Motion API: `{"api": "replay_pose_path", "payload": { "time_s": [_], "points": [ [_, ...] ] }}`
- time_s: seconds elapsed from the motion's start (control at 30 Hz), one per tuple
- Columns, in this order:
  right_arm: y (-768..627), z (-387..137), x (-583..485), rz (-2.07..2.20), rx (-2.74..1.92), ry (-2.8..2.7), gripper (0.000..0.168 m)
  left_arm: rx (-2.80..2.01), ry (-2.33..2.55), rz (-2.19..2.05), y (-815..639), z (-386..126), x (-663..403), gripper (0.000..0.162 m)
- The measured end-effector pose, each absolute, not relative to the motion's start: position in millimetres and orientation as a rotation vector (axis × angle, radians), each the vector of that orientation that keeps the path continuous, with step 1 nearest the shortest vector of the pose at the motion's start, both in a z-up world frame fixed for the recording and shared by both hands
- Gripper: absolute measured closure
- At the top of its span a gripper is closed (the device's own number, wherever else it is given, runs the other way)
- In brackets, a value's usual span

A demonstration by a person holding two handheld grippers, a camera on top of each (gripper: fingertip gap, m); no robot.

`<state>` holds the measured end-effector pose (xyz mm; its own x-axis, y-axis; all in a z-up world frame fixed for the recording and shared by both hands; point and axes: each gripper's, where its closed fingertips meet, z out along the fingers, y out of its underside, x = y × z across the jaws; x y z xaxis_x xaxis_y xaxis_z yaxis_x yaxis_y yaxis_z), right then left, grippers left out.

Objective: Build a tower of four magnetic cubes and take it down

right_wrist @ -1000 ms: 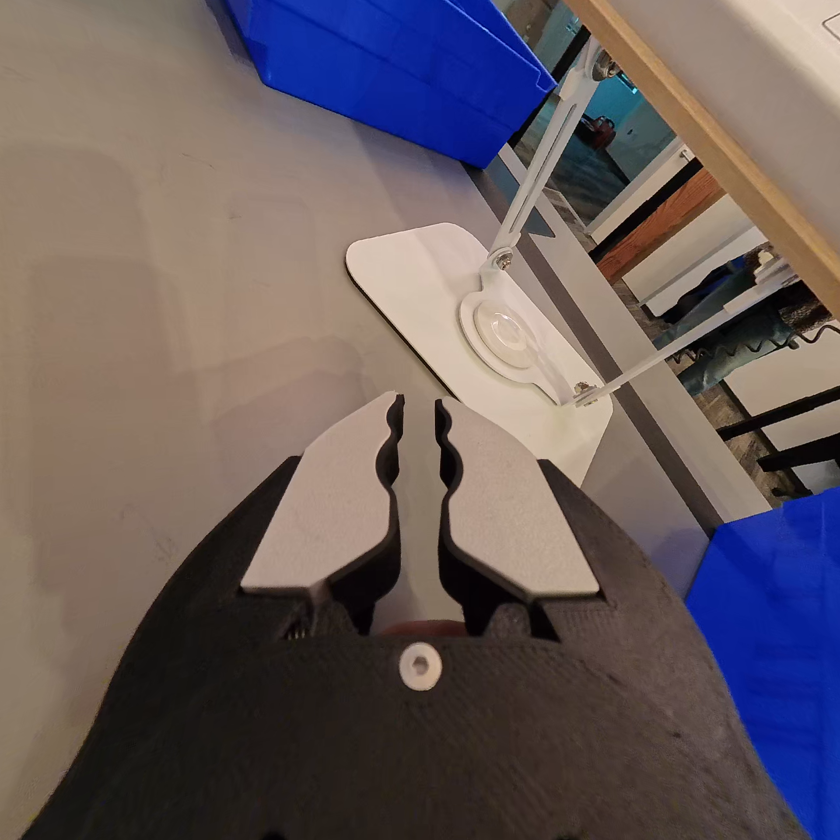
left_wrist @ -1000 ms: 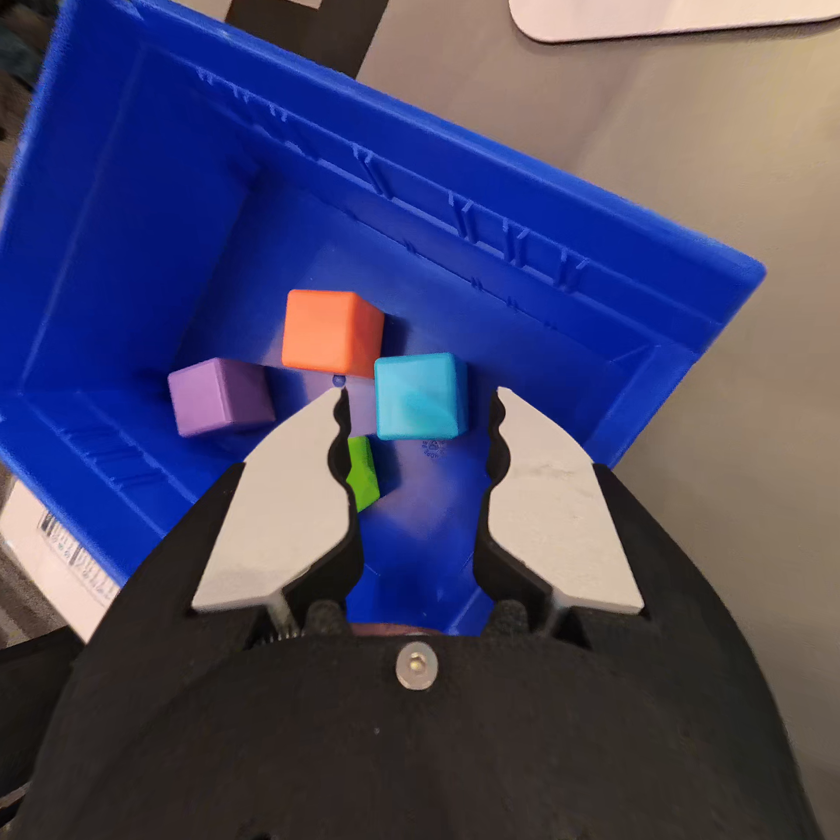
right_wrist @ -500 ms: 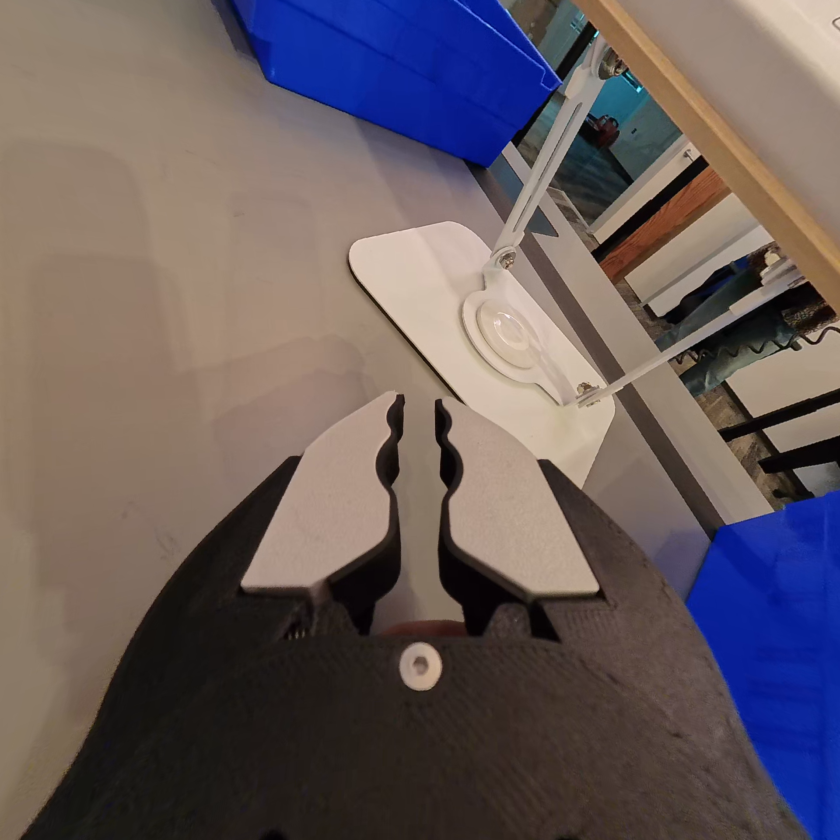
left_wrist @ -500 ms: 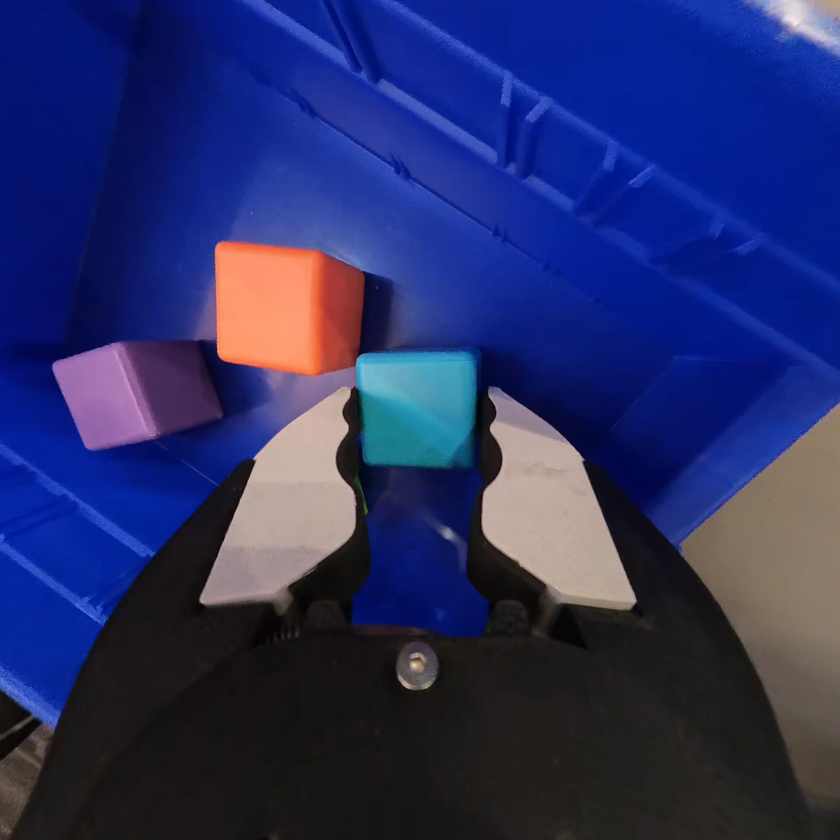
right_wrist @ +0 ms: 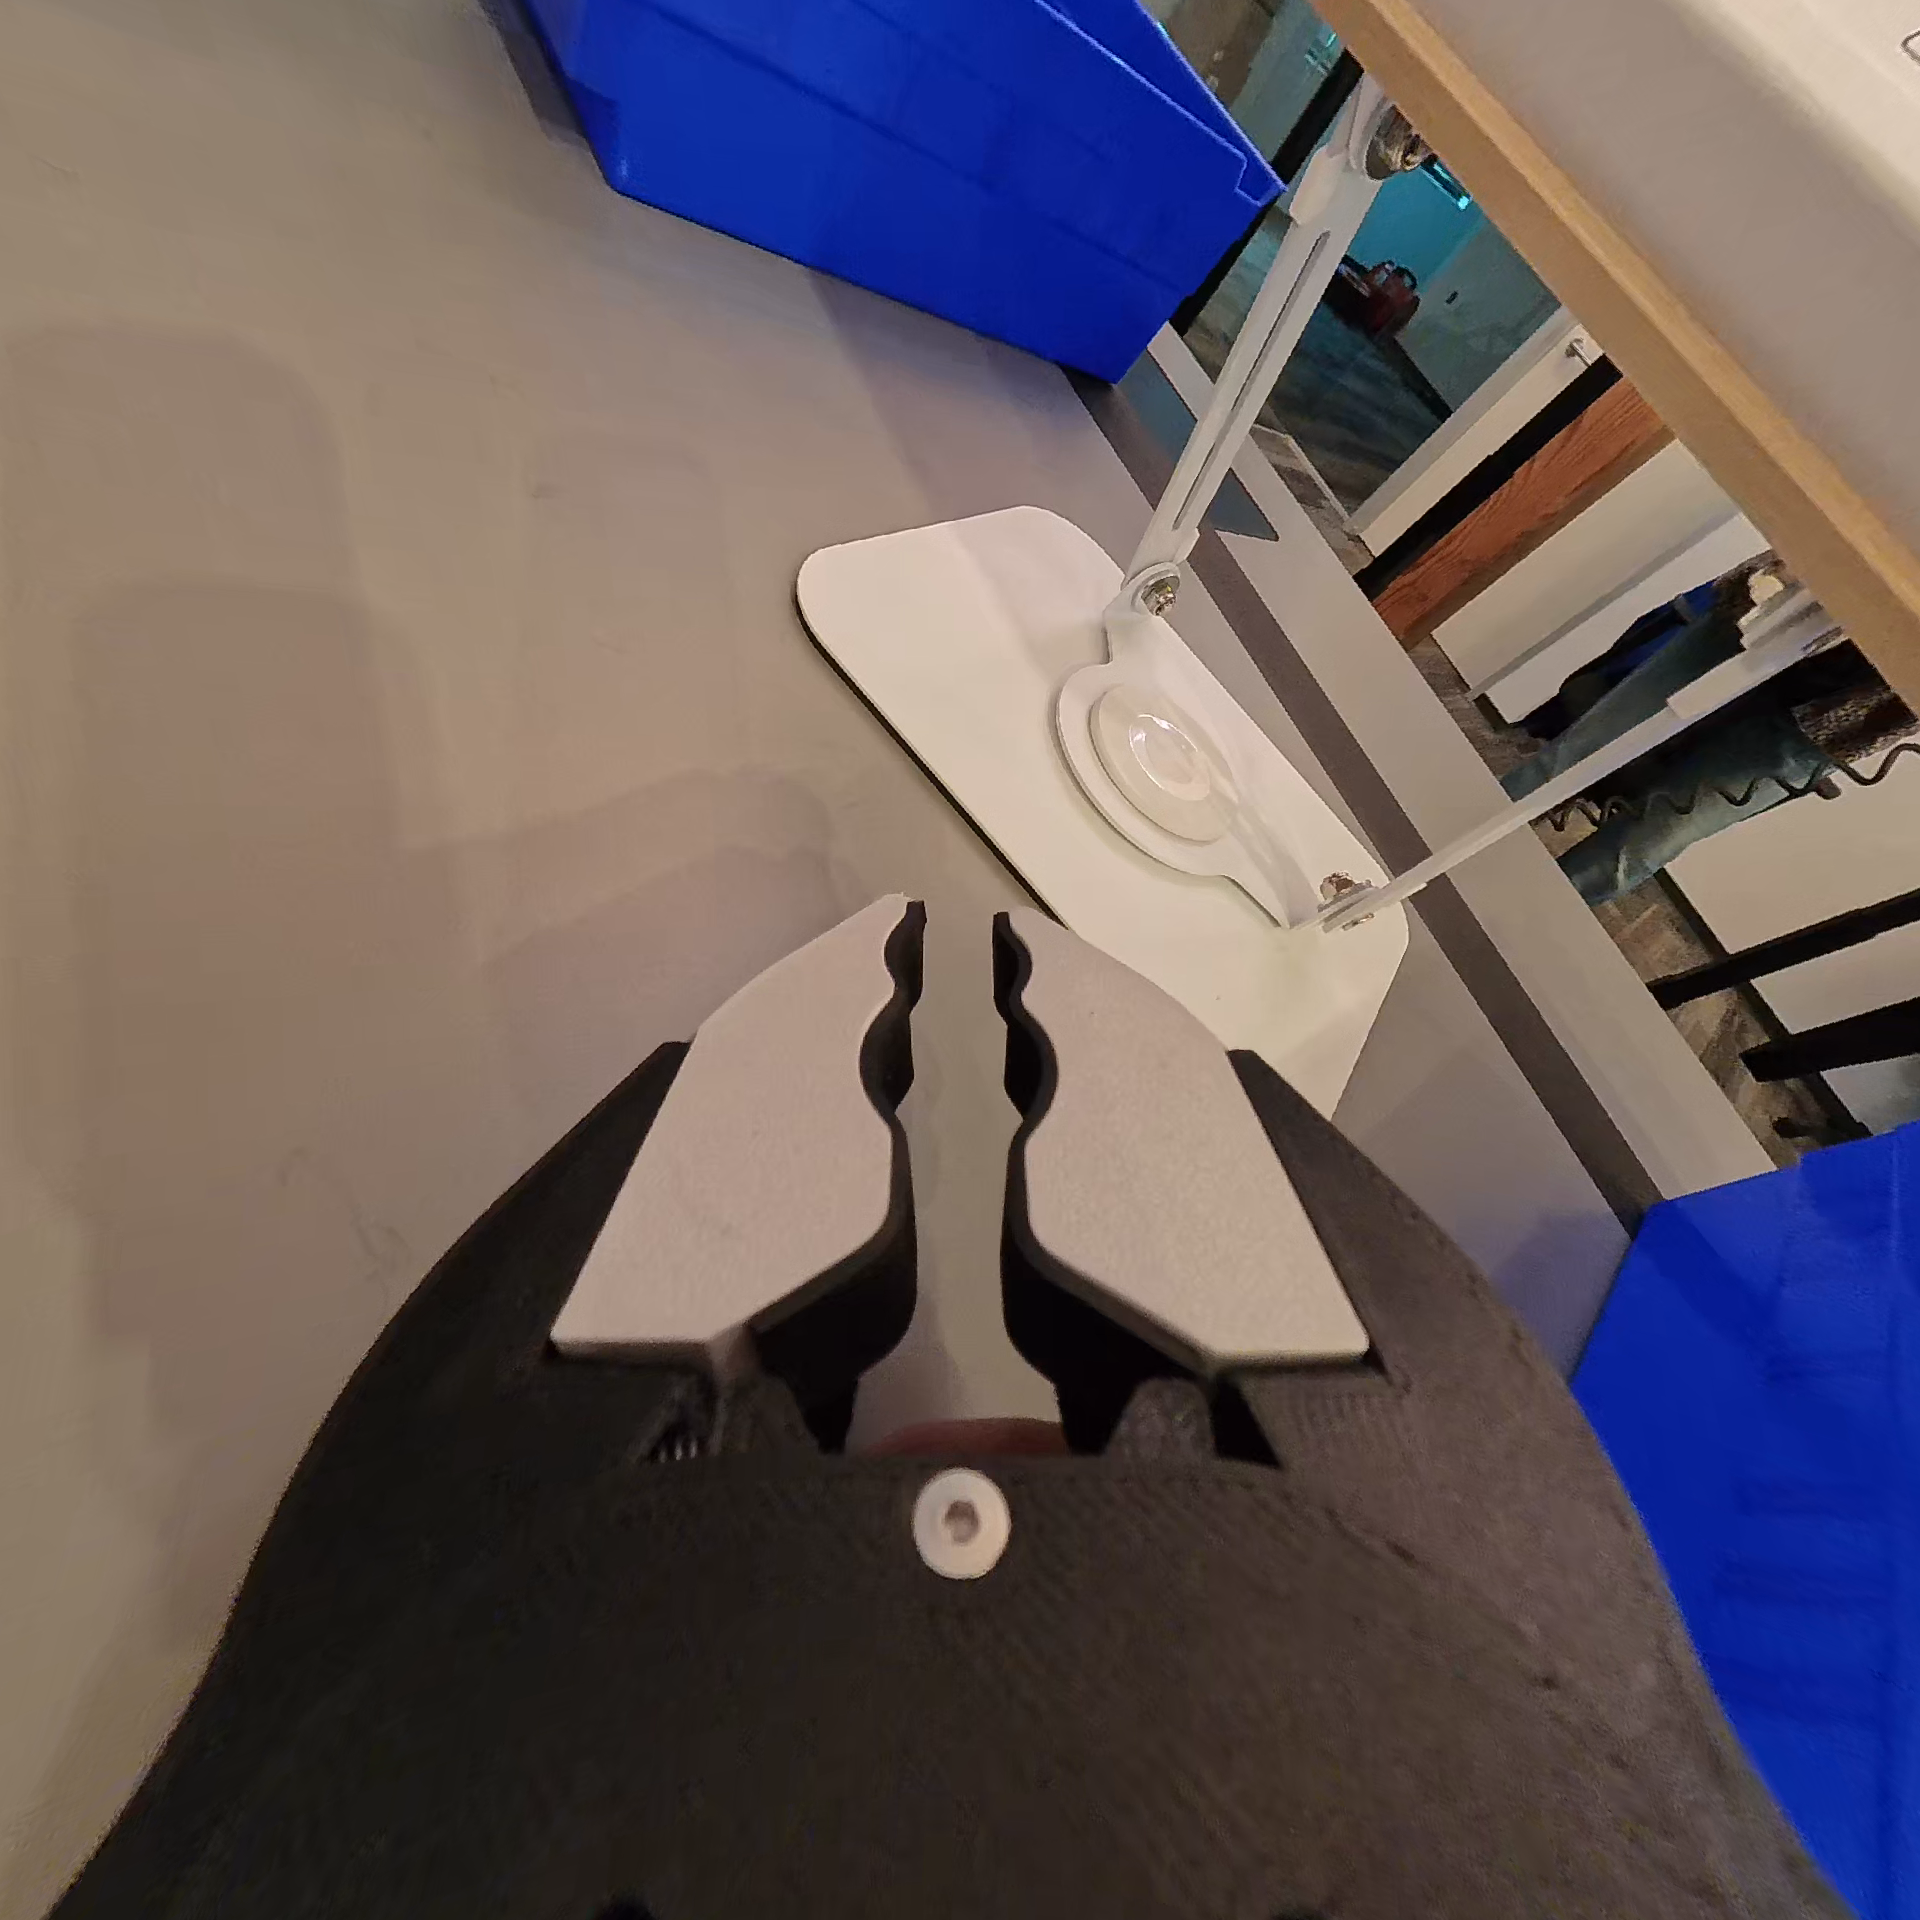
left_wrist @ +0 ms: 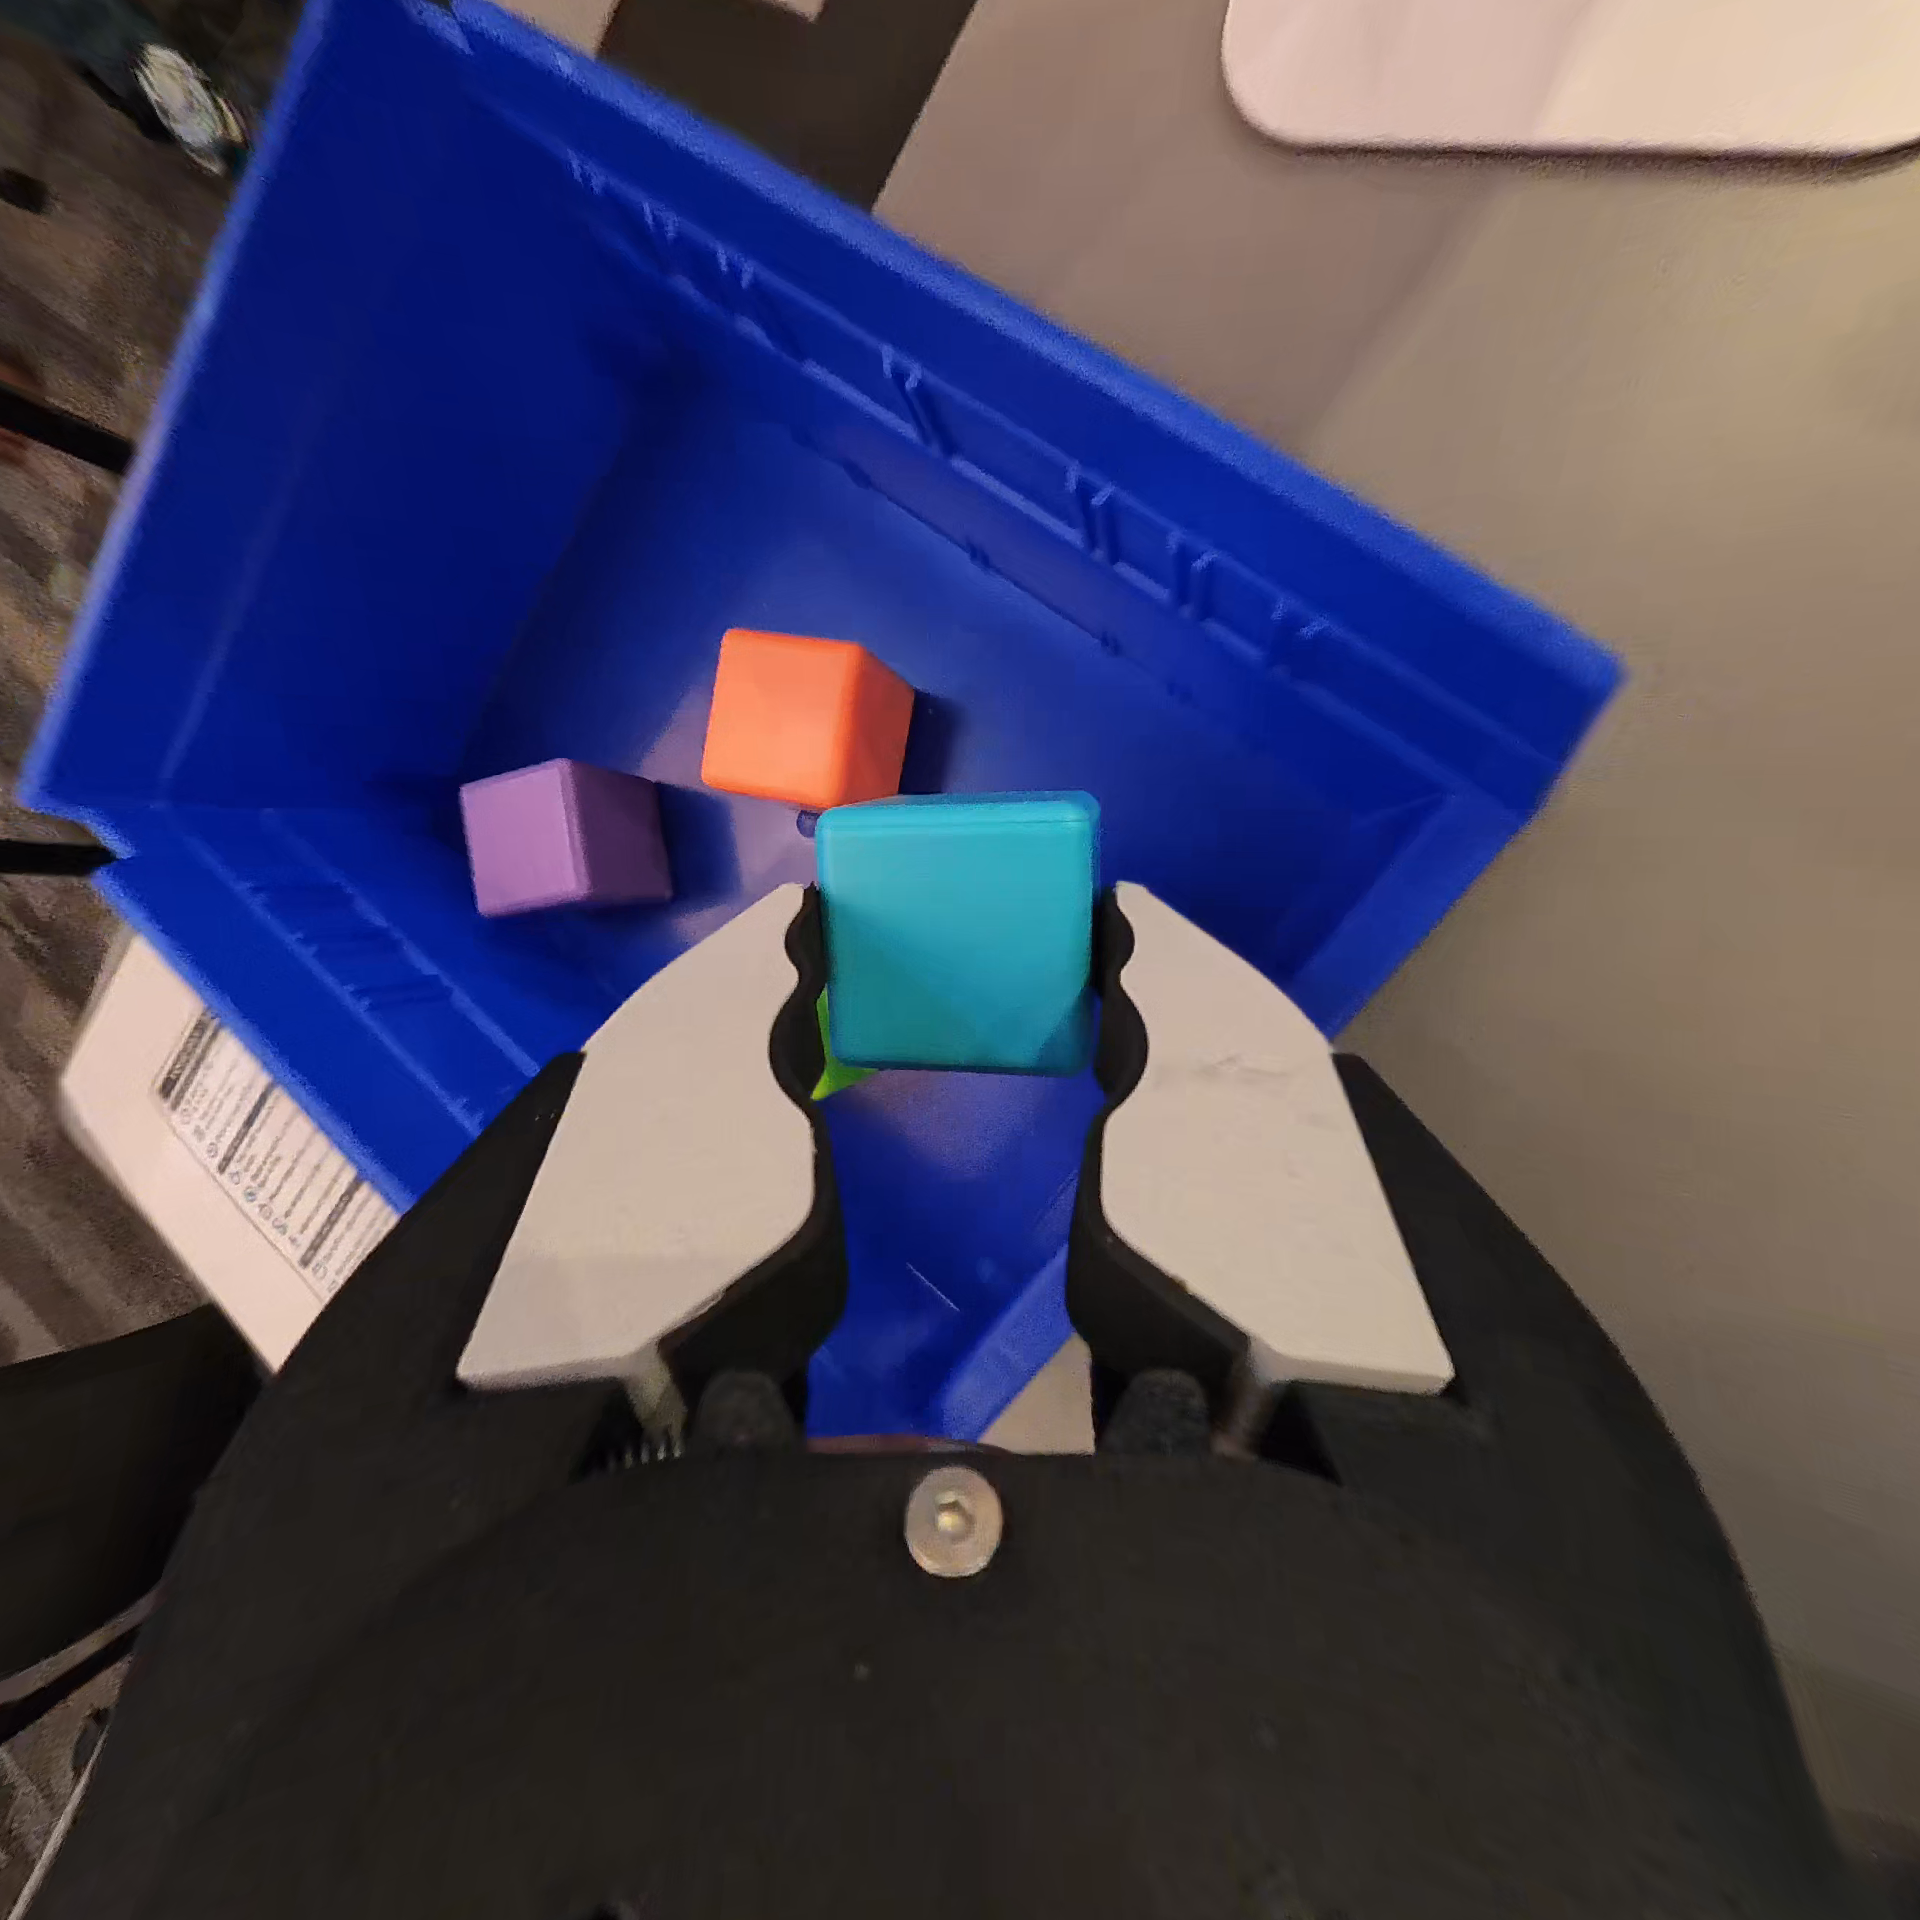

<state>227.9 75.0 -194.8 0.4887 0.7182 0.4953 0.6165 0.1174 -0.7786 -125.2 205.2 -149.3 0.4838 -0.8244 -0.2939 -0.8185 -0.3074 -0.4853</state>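
My left gripper (left_wrist: pixel 956 914) is shut on a teal cube (left_wrist: pixel 956 935) and holds it above the floor of a blue bin (left_wrist: pixel 416 447). An orange cube (left_wrist: pixel 805 717) and a purple cube (left_wrist: pixel 566 836) lie on the bin floor beyond it. A sliver of a green cube (left_wrist: pixel 831 1075) shows under the teal one, mostly hidden. My right gripper (right_wrist: pixel 956 920) hovers over the bare grey table (right_wrist: pixel 364 675) with its jaws nearly together and nothing between them.
A white stand base (right_wrist: pixel 1039 686) with thin metal arms sits just beyond my right gripper; it also shows in the left wrist view (left_wrist: pixel 1558 83). A blue bin (right_wrist: pixel 935 166) stands farther back, and another blue bin (right_wrist: pixel 1787 1455) is at the right. A white box (left_wrist: pixel 208 1143) lies beside the left bin. The tips of one gripper are about 40 cm away from the tips of the other.
My left gripper dropped into the bin, closed on the teal cube and lifted it back up. The right gripper has barely moved.
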Motion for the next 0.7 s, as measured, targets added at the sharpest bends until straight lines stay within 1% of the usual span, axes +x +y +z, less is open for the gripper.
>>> {"api": "replay_pose_path", "payload": {
  "time_s": [0.17,0.3,0.47,0.7],
  "points": [
    [75,-194,228,0.107,-1.562,-1.19,0.156,-2.066,1.349,-0.048,173,-118,-118,0.113],
    [75,-193,229,0.115,-1.561,-1.179,0.156,-2.004,1.402,-0.07,149,-106,-95,0.113],
    [76,-191,230,0.122,-1.56,-1.169,0.156,-1.931,1.533,-0.125,118,-112,-43,0.113],
    [77,-189,232,0.124,-1.558,-1.153,0.156,-1.802,1.768,-0.229,79,-139,49,0.113]
  ]
}}
